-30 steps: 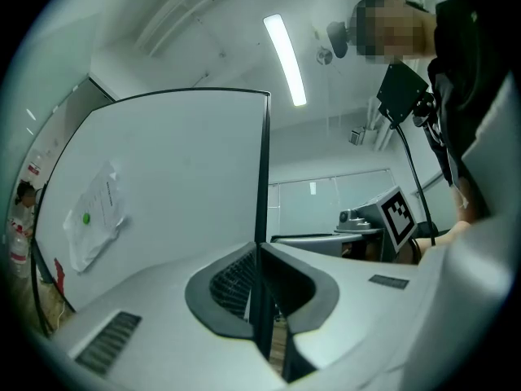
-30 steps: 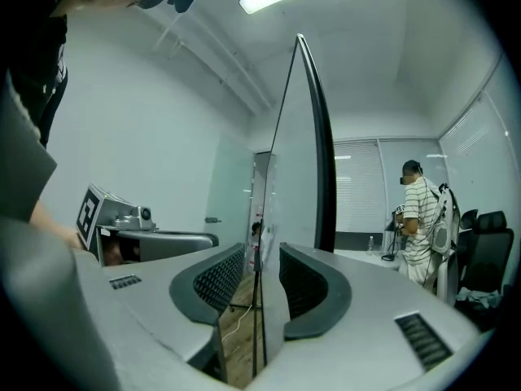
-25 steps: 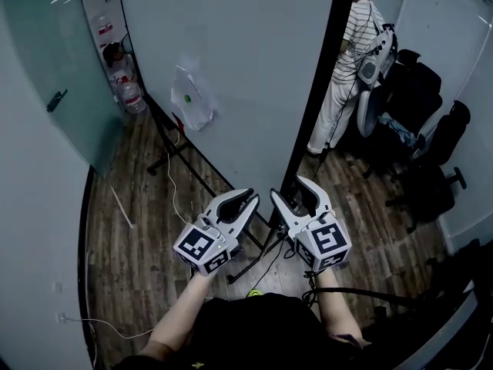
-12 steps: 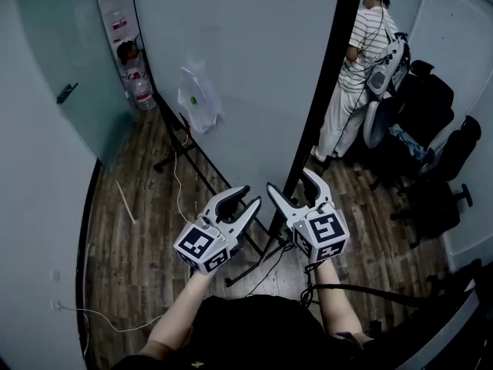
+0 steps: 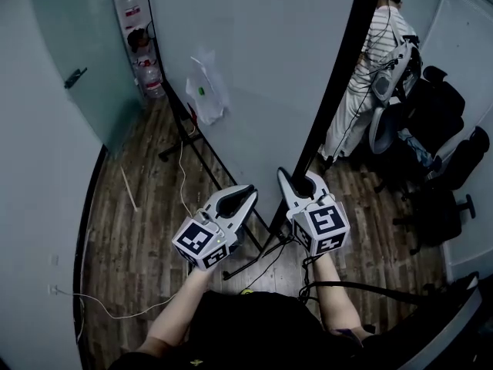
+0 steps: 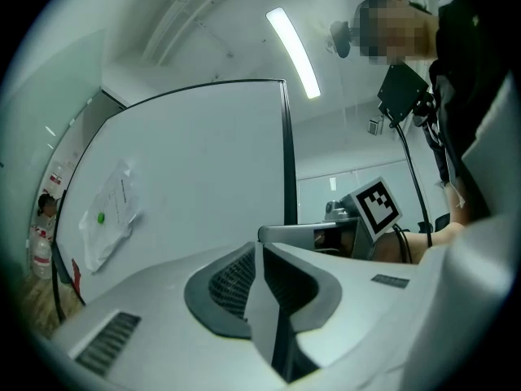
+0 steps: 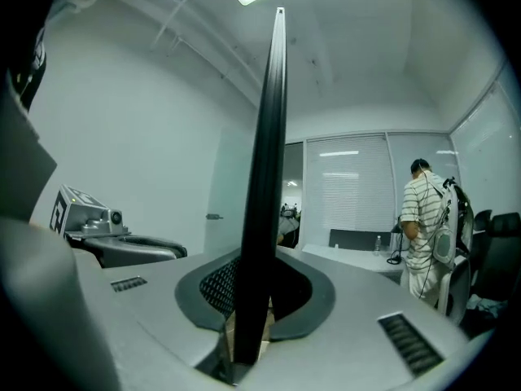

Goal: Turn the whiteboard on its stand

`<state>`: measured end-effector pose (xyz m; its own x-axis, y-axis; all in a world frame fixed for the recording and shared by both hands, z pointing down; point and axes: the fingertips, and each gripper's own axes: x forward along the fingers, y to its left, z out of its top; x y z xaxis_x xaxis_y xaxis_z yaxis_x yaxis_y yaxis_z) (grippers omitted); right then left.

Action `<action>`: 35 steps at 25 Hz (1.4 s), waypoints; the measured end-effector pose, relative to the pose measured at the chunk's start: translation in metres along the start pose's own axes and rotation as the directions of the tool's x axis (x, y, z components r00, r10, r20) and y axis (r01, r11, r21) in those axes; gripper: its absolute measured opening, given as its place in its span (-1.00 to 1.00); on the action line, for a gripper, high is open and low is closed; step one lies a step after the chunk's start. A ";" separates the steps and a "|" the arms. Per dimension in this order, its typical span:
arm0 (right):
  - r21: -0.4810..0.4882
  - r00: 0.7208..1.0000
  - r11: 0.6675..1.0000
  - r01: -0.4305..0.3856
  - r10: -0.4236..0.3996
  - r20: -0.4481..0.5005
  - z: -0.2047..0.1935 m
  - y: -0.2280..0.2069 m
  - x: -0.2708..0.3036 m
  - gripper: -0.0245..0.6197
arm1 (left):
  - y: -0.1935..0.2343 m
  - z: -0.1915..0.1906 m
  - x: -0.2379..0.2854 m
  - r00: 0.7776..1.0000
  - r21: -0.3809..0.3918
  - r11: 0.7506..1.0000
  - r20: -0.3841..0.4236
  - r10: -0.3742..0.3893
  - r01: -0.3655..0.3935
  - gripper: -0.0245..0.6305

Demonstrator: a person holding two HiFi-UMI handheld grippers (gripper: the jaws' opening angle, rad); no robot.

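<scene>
The whiteboard (image 5: 262,68) stands tall on its black stand (image 5: 192,141), with a black frame edge (image 5: 339,75) down its right side. My right gripper (image 5: 296,182) has just been closing and is now shut on that black edge (image 7: 269,137), which runs up between its pads (image 7: 256,283). My left gripper (image 5: 250,196) sits beside it at the board's lower edge. Its jaws have also just been closing. In the left gripper view a thin pale strip is pinched between the pads (image 6: 262,255), and the board face (image 6: 203,169) rises beyond.
A clear sleeve with paper (image 5: 206,91) hangs on the board. A person in a striped shirt (image 5: 377,60) stands behind it by office chairs (image 5: 439,122). Water bottles (image 5: 150,72) stand at the far left. A white cable (image 5: 181,183) trails over the wooden floor.
The right jaws stood wide apart around the black edge and have shut on it. The left jaws have drawn together. The head view has shifted, so the board appears further right.
</scene>
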<state>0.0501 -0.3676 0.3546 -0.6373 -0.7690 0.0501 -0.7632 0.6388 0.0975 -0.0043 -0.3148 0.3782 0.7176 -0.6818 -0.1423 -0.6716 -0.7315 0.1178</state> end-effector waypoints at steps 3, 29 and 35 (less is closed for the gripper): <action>0.042 1.000 0.999 -0.022 0.022 0.002 0.000 -0.001 0.000 -0.80 | -0.002 -0.003 0.001 1.000 0.007 1.000 -0.008 0.005 -0.005 -0.84; 0.094 0.999 0.994 -0.054 0.053 0.015 0.002 -0.005 0.075 -0.78 | 0.022 -0.018 -0.019 0.997 -0.008 0.997 -0.037 0.071 -0.071 -0.90; 0.083 0.998 0.995 -0.060 0.060 0.004 0.004 -0.004 0.117 -0.78 | 0.040 -0.009 -0.025 0.993 0.010 0.994 -0.028 0.111 -0.110 -0.90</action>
<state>-0.0220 -0.4606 0.3561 -0.6821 -0.7295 0.0515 -0.7300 0.6834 0.0119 -0.0474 -0.3265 0.3955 0.6439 -0.7585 -0.1005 -0.7485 -0.6517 0.1230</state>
